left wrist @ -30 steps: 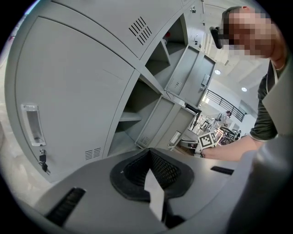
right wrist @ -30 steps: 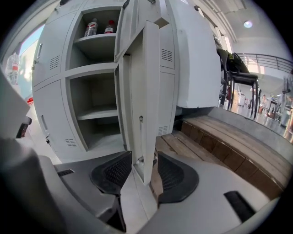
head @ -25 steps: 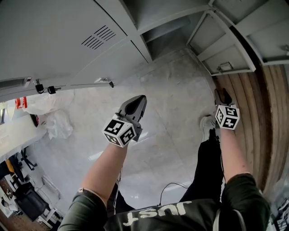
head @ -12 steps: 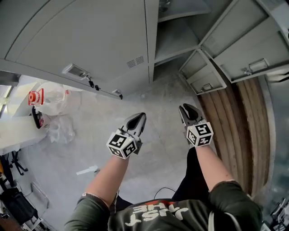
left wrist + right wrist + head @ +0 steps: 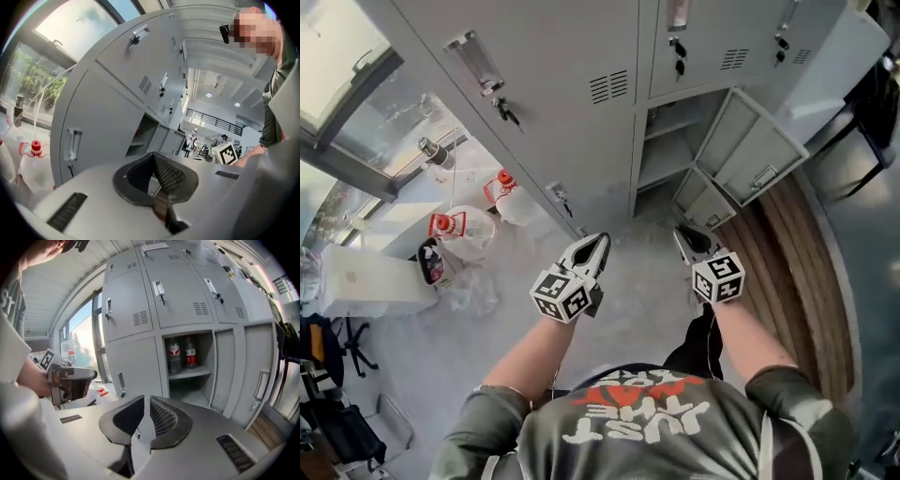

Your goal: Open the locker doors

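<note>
Grey lockers (image 5: 553, 66) stand ahead of me. One lower compartment (image 5: 666, 155) is open, its door (image 5: 757, 155) swung out to the right; a second open door (image 5: 712, 202) hangs below it. In the right gripper view that compartment (image 5: 187, 380) holds two bottles (image 5: 181, 355). To its left is a closed door (image 5: 136, 359) with a handle (image 5: 122, 380). My left gripper (image 5: 600, 241) (image 5: 153, 155) is in mid-air before the lockers, tips together and empty. My right gripper (image 5: 682, 231) (image 5: 146, 400) hovers beside it, closing, with a thin slit and nothing between the pads.
Plastic jugs with red caps (image 5: 455, 230) and bags lie on the floor left of the lockers, beside a white table (image 5: 366, 277). A window (image 5: 347, 56) fills the upper left. Wood flooring (image 5: 811, 281) runs along the right. My legs and a cable are below.
The head view has swung up from the floor to the locker fronts. My right gripper moved in from the far right to beside the left one, and its jaws narrowed.
</note>
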